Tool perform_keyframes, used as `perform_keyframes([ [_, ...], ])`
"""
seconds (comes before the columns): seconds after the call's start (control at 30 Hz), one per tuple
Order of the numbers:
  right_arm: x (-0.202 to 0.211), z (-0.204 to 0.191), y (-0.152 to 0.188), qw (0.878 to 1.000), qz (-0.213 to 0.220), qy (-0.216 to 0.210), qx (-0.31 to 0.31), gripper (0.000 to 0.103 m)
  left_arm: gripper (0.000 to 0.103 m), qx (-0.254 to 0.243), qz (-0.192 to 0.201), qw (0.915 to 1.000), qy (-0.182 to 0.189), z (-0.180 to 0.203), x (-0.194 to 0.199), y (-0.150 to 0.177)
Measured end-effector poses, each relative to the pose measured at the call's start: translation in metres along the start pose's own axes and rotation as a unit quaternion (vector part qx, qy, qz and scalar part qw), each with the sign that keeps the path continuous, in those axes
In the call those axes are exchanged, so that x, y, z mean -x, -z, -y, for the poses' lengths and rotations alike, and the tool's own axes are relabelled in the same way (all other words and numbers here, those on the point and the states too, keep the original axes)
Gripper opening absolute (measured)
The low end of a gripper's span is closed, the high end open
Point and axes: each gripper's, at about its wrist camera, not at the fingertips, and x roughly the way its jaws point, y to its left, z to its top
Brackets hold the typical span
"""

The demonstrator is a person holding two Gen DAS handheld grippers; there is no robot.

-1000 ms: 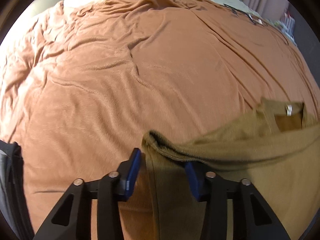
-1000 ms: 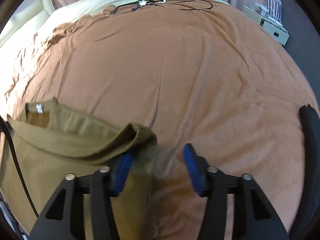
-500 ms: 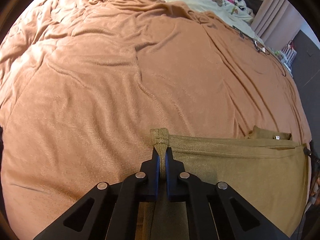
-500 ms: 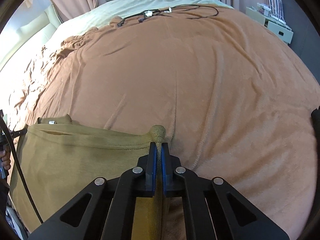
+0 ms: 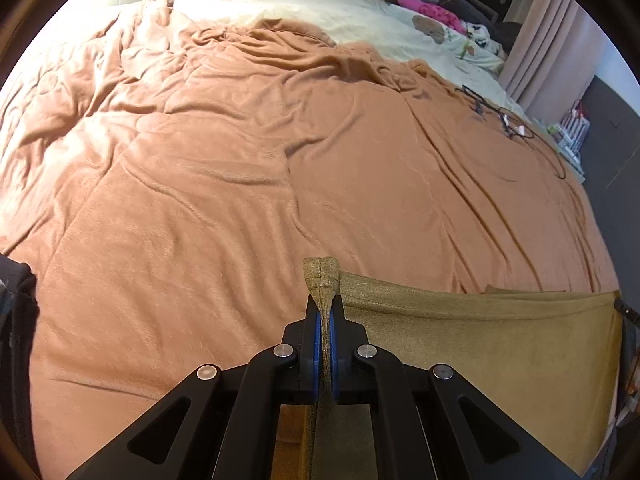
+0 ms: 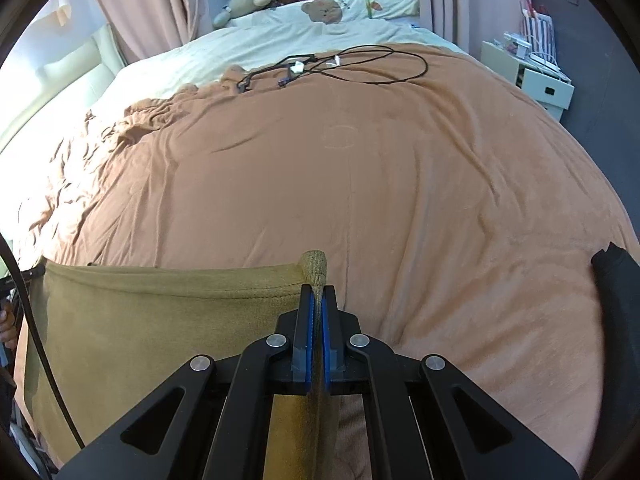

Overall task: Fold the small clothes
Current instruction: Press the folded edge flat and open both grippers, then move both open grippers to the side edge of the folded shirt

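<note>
My left hand-held gripper (image 5: pixel 327 312) is pressed together on a corner of the shirt (image 5: pixel 480 344); the olive-brown cloth bunches into a small knob just past its blue pads (image 5: pixel 318 332). My right hand-held gripper (image 6: pixel 318 304) pinches the opposite corner of the shirt (image 6: pixel 160 320) the same way, with a rolled nub of fabric poking out above its tips.

Between the two the shirt hangs stretched out, its top hem running nearly straight from one gripper to the other. It is held up at the near edge of the bed, in front of the blanket (image 5: pixel 280 160), an orange-brown cover that spreads wide and wrinkled over the mattress. In the left view the far end of the shirt reaches the right rim of the picture; in the right view it reaches the left rim, where a black cable (image 6: pixel 32 320) crosses in front of it.

Farther up the bed a cream sheet (image 6: pixel 240 52) shows beyond the blanket, and thin black wires (image 6: pixel 360 68) lie looped near the border between the two. Plush toys (image 6: pixel 248 4) sit at the head of the bed, and pink curtains (image 6: pixel 148 8) hang behind.
</note>
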Motion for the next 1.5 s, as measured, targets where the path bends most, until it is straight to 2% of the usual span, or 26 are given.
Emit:
perform_keyframes([
  [0.33,-0.049,-0.001,-0.02,0.999,-0.034,0.026,-0.009,0.0,0.003,-0.009,-0.014,0.9989,-0.043,0.001,-0.031,-0.01],
  [0.43,-0.068,0.001,-0.021,0.998,-0.05,0.033,-0.015,0.0,0.003,-0.017,-0.026,0.998,-0.055,0.003,-0.044,-0.011],
  [0.53,-0.079,0.002,-0.02,0.997,-0.07,0.037,-0.025,0.0,0.005,-0.009,-0.064,0.9961,-0.06,0.002,-0.061,-0.009],
  [0.63,-0.075,0.003,-0.022,0.996,-0.07,0.051,-0.026,0.013,0.015,-0.02,-0.056,0.9953,-0.077,0.005,-0.056,-0.008],
  [0.7,-0.066,0.005,-0.021,0.996,-0.069,0.049,-0.024,0.036,0.025,-0.026,-0.055,0.9941,-0.09,0.004,-0.048,-0.006],
  [0.73,-0.059,0.006,-0.021,0.997,-0.063,0.042,-0.024,0.058,0.027,-0.028,-0.055,0.994,-0.091,0.004,-0.044,-0.005],
  [0.77,-0.052,0.006,-0.021,0.997,-0.055,0.04,-0.023,0.066,0.027,-0.028,-0.051,0.9943,-0.088,0.002,-0.037,-0.004],
  [0.9,-0.024,0.009,-0.014,0.999,-0.043,0.013,-0.026,0.066,0.032,-0.028,-0.044,0.9955,-0.079,0.001,-0.015,0.005],
  [1.0,-0.005,0.005,-0.001,0.999,-0.035,0.015,-0.004,0.066,0.038,-0.034,-0.033,0.9963,-0.072,0.003,0.006,0.017],
  [1.23,0.029,-0.003,0.029,0.999,-0.04,-0.015,0.026,0.066,0.038,-0.051,-0.023,0.9972,-0.05,0.016,0.036,0.047],
  [1.43,0.055,-0.013,0.06,0.996,-0.052,-0.042,0.061,0.05,0.038,-0.079,-0.018,0.9959,-0.041,0.027,0.053,0.079],
  [1.5,0.06,-0.014,0.068,0.995,-0.055,-0.049,0.065,0.049,0.037,-0.086,-0.017,0.9954,-0.038,0.03,0.056,0.091],
])
